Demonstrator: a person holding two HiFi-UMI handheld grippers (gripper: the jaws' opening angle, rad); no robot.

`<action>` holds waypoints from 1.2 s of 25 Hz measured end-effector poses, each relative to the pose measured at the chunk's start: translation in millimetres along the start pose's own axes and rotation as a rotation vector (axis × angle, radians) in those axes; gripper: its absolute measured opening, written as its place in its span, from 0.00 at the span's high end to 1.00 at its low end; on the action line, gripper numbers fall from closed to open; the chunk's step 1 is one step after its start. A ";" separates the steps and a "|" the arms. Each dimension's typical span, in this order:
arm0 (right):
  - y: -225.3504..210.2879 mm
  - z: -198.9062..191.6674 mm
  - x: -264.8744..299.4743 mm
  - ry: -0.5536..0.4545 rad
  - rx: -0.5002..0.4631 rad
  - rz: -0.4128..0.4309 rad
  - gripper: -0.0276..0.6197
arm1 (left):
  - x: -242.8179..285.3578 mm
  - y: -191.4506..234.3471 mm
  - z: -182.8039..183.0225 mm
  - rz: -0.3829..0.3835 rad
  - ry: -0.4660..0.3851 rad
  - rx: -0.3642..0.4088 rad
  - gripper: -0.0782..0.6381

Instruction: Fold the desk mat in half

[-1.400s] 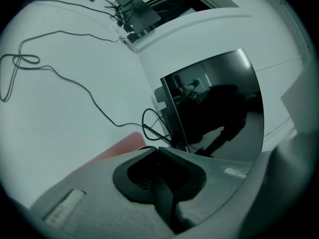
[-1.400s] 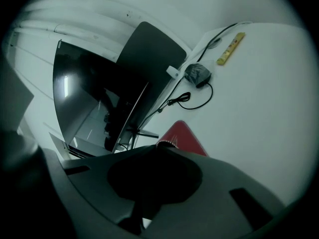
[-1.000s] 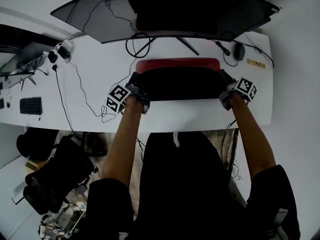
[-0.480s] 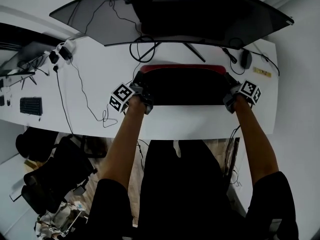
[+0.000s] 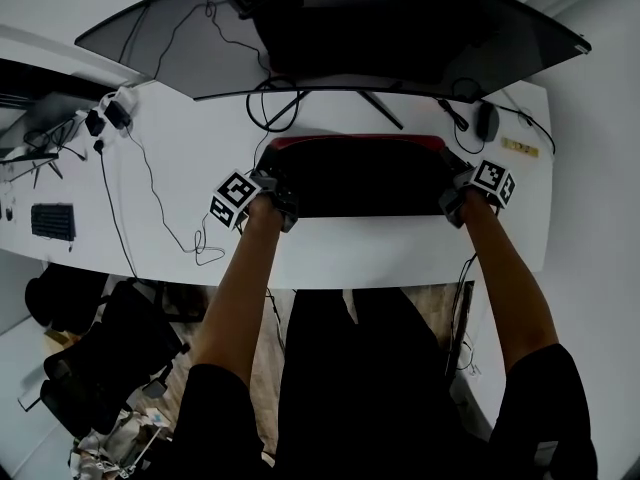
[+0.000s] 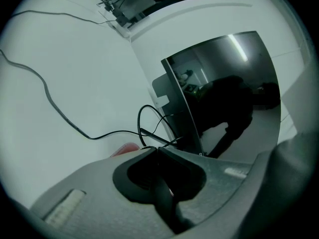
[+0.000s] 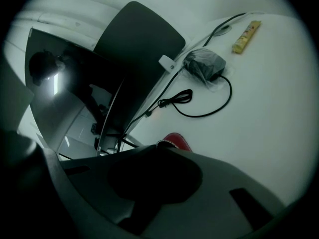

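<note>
The fold looks nearly done. In the head view the mat [image 5: 360, 176] lies at the middle of the frame on the white counter [image 5: 380, 253], just below the monitor [image 5: 330, 28]. One half is already turned over the other, so its black side faces up. A thin red strip of the lower layer shows along the upper edge.

The left gripper [image 5: 278, 194] is at the mat's left end and the right gripper [image 5: 452, 194] at its right end. Each is clamped on a corner of the turned-over layer. In the left gripper view the jaws meet at the tips [image 6: 152, 149] on a stitched edge, with a patch of red [image 6: 127, 149] just beyond. In the right gripper view the jaws [image 7: 159, 146] likewise pinch the stitched edge, with a red corner [image 7: 178, 142] poking out past them.

What seems left is bringing the held edge up to cover the red strip, laying it flat and letting go. I cannot tell whether that edge already rests on the lower layer.
</note>
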State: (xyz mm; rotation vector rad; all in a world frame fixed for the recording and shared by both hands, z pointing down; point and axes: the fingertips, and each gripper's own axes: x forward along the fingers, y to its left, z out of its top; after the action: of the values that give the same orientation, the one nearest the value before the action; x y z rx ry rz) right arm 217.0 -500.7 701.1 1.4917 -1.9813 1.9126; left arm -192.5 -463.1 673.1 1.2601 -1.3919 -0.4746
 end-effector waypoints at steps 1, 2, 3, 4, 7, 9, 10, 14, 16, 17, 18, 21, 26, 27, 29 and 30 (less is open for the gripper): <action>-1.3 0.3 1.5 0.011 0.000 -0.003 0.93 | 1.1 1.3 0.1 0.001 -0.001 -0.001 0.85; -2.5 0.5 3.0 0.022 -0.002 -0.008 0.93 | 2.0 2.3 0.4 0.004 -0.002 0.000 0.85; -3.6 0.2 4.4 0.033 -0.004 -0.014 0.93 | 2.6 3.6 0.6 0.008 -0.002 0.002 0.85; -4.5 -0.3 5.5 0.042 -0.007 -0.019 0.93 | 3.0 5.1 0.8 0.013 -0.001 0.005 0.85; -5.8 -0.3 8.1 0.056 -0.018 -0.027 0.93 | 4.9 8.8 0.6 0.027 0.000 0.005 0.85; -6.6 0.6 9.2 0.061 -0.021 -0.030 0.93 | 6.6 10.4 0.0 0.033 0.003 0.006 0.85; -7.0 0.8 9.8 0.063 -0.022 -0.032 0.93 | 7.3 11.6 -0.3 0.037 0.006 0.008 0.85; -9.8 1.3 15.1 0.067 -0.021 -0.040 0.93 | 10.2 18.2 0.7 0.059 0.006 0.014 0.85; -11.3 2.0 16.3 0.067 -0.018 -0.045 0.93 | 12.2 20.5 0.4 0.066 0.002 0.011 0.85; -11.6 2.4 16.4 0.067 -0.018 -0.047 0.93 | 13.0 21.1 0.3 0.068 0.001 0.010 0.85; -11.5 3.0 16.6 0.067 -0.018 -0.049 0.93 | 13.7 21.4 0.4 0.069 0.001 0.008 0.85; -10.3 5.5 18.7 0.065 -0.020 -0.049 0.93 | 15.7 22.9 1.8 0.074 0.001 0.002 0.85; -10.9 6.3 20.1 0.044 -0.030 -0.058 0.92 | 19.1 28.4 1.8 0.095 0.003 -0.002 0.85; -11.0 6.4 20.1 0.042 -0.035 -0.061 0.92 | 19.8 28.4 1.6 0.101 0.004 0.007 0.85; -10.9 6.6 20.2 0.037 -0.041 -0.068 0.92 | 21.1 27.7 1.1 0.110 0.004 0.023 0.85; -11.0 6.8 20.0 0.032 -0.044 -0.071 0.92 | 21.4 27.5 0.5 0.111 0.005 0.026 0.85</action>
State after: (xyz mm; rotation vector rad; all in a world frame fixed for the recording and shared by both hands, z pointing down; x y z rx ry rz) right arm 216.6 -515.7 719.5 1.4892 -1.9174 1.8414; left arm -199.5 -472.3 706.0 1.1967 -1.4596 -0.3775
